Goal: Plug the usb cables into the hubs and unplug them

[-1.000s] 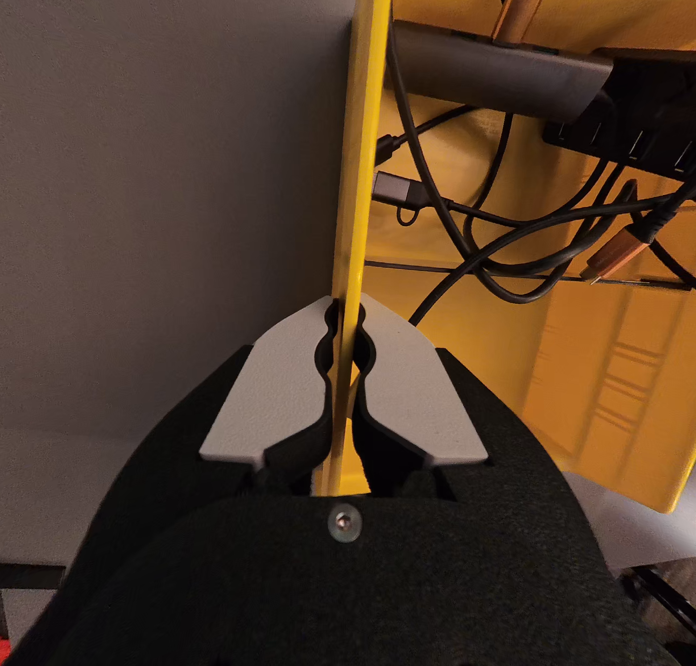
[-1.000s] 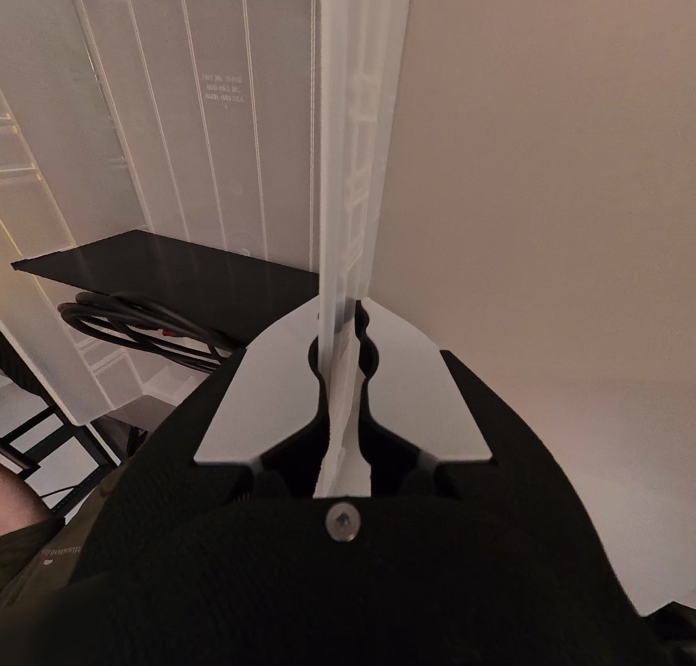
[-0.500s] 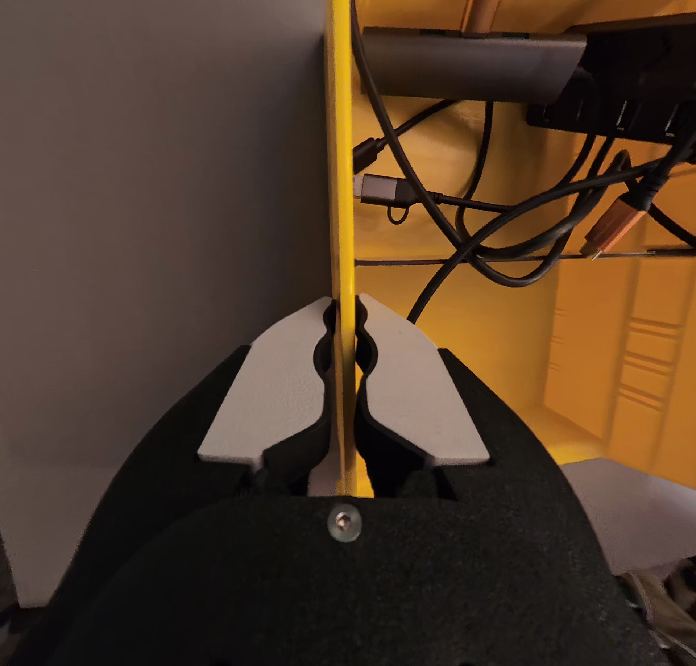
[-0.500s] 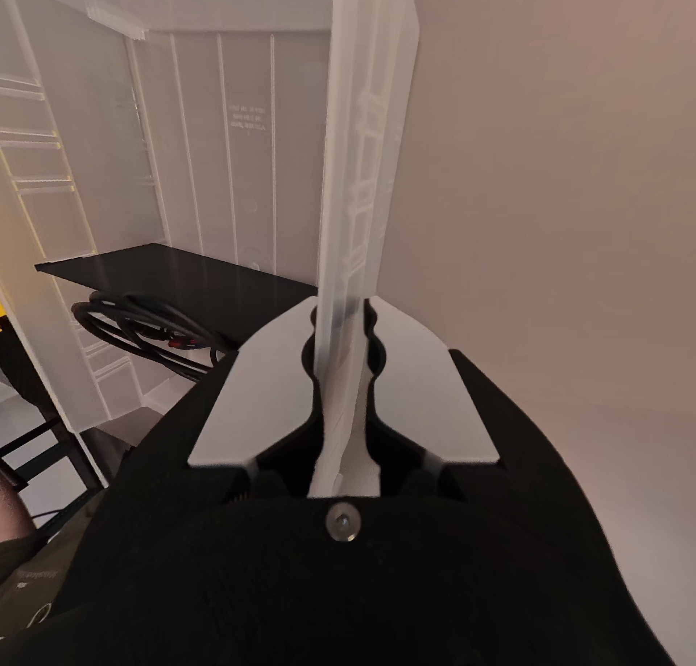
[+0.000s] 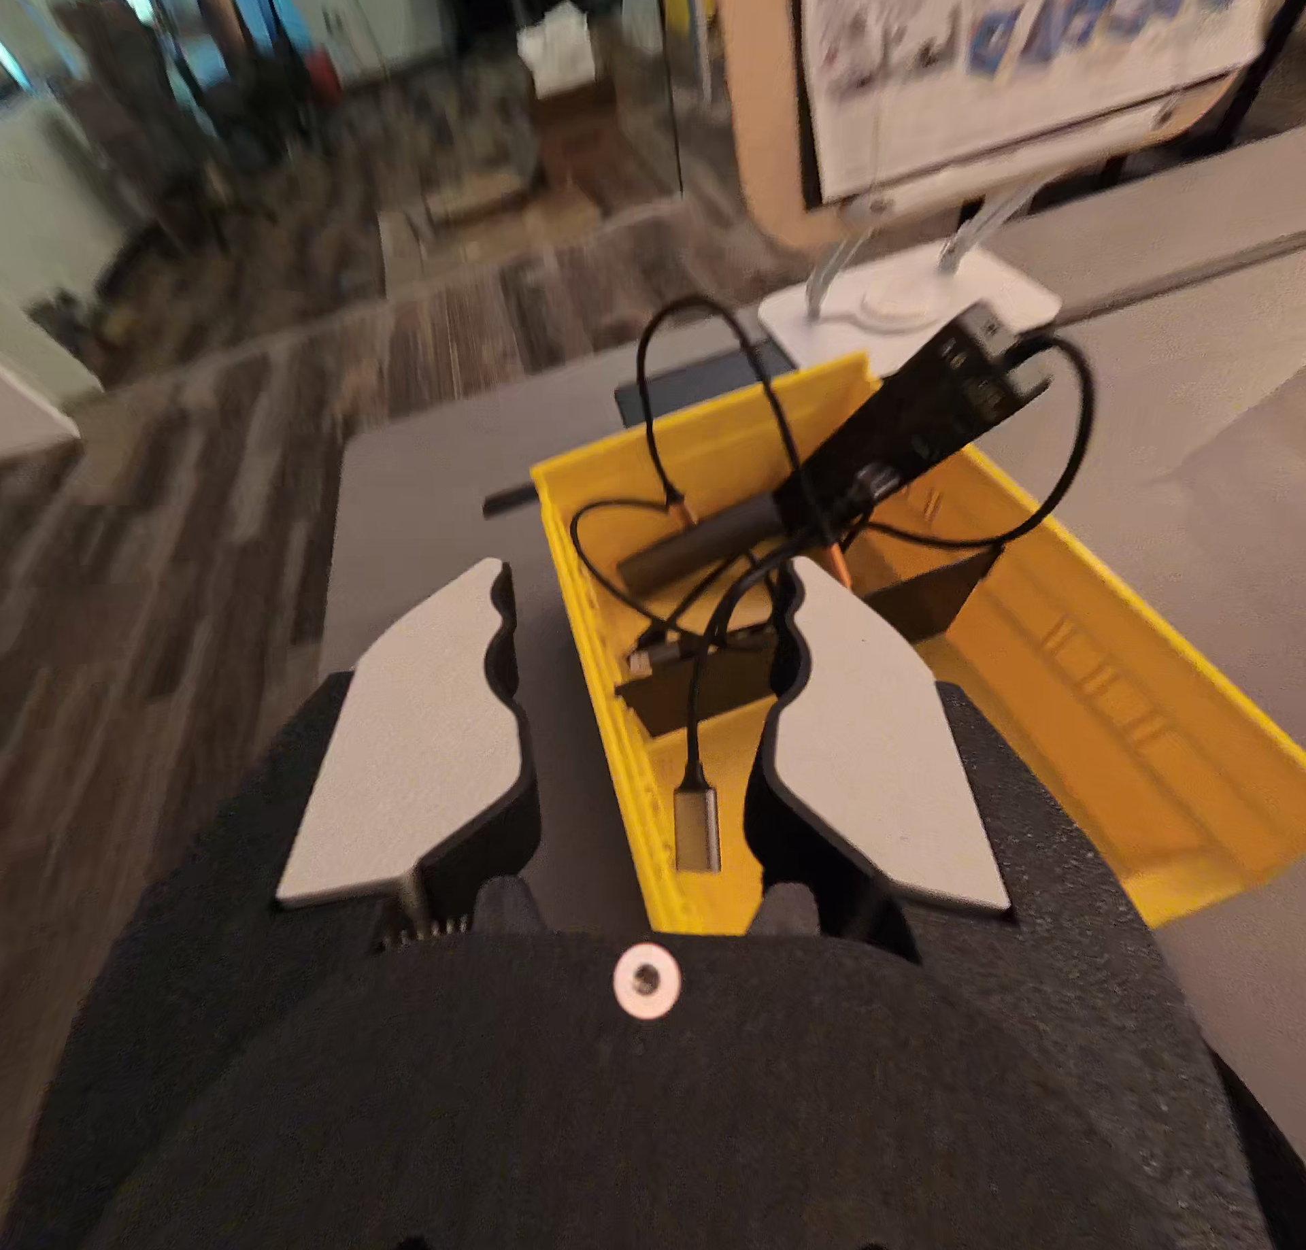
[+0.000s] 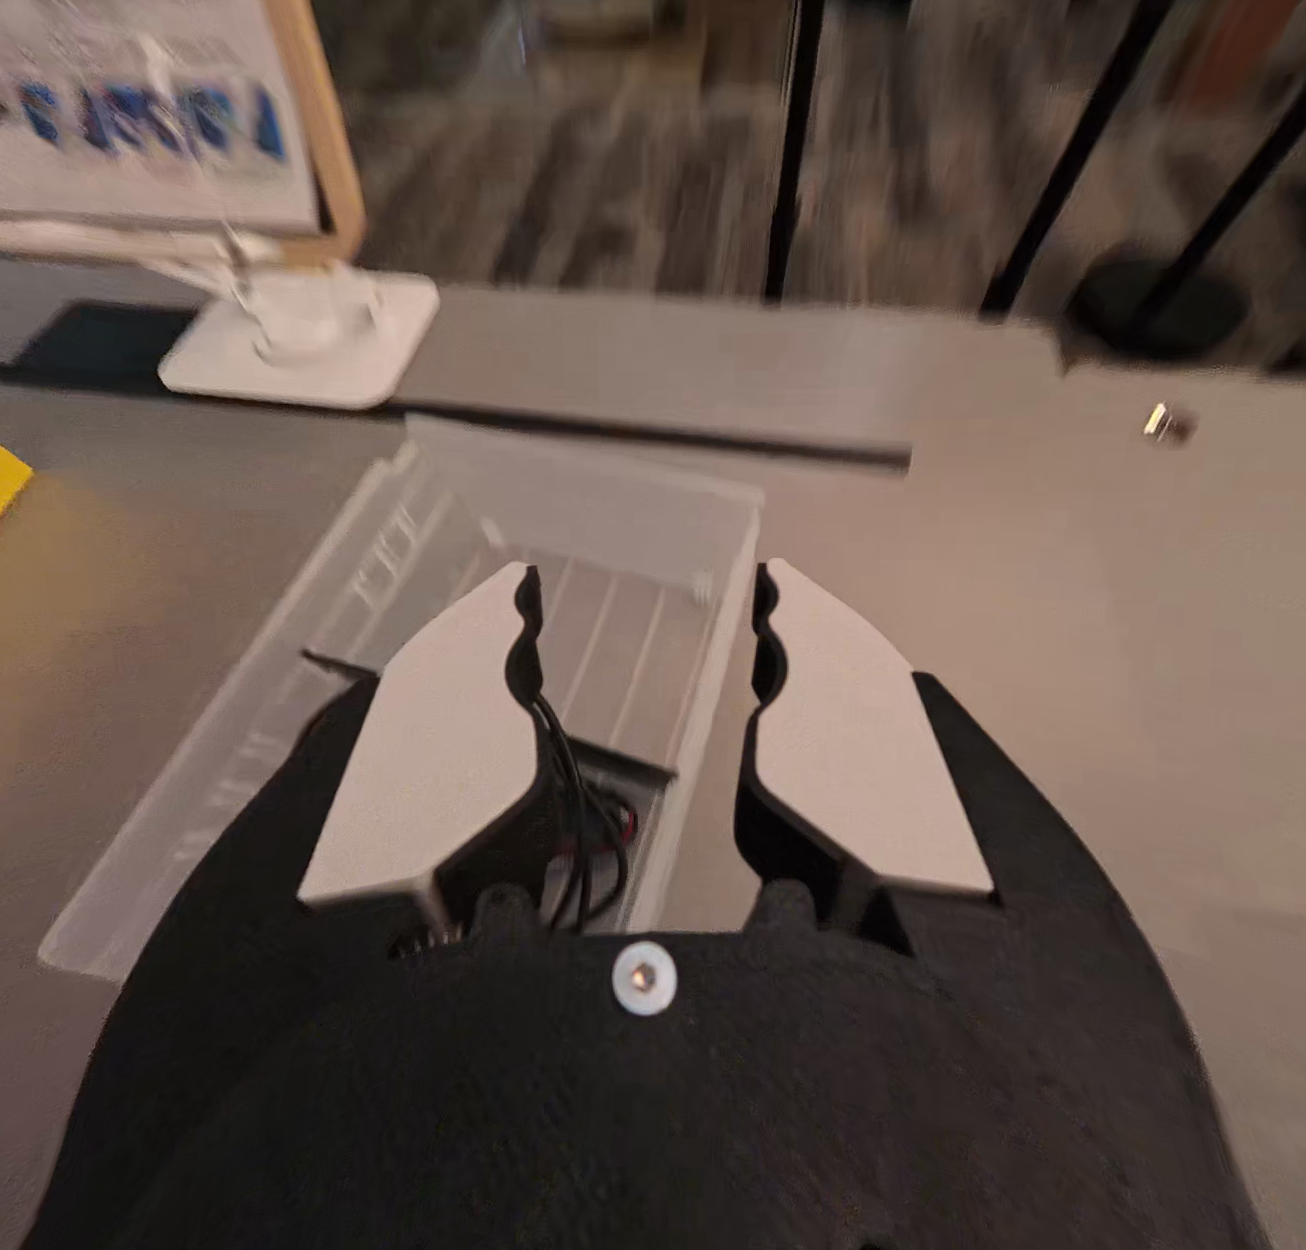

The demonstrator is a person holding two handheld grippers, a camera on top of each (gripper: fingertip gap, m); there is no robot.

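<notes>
The right gripper [image 6: 646, 573] is hovering with its jaws spread wide over a translucent white bin [image 6: 381, 559] that is sitting on the grey table [image 6: 1060, 580]. Black cables [image 6: 586, 813] are lying coiled inside the bin, partly hidden behind the left finger. A white stand base [image 6: 304, 347] is resting farther back.

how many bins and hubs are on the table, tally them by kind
bins: 2, a yellow bin holding the hubs and a clear bin holding coiled black cables
hubs: 2, a grey hub and a black hub leaning on the yellow bin's far rim
total: 4
</notes>
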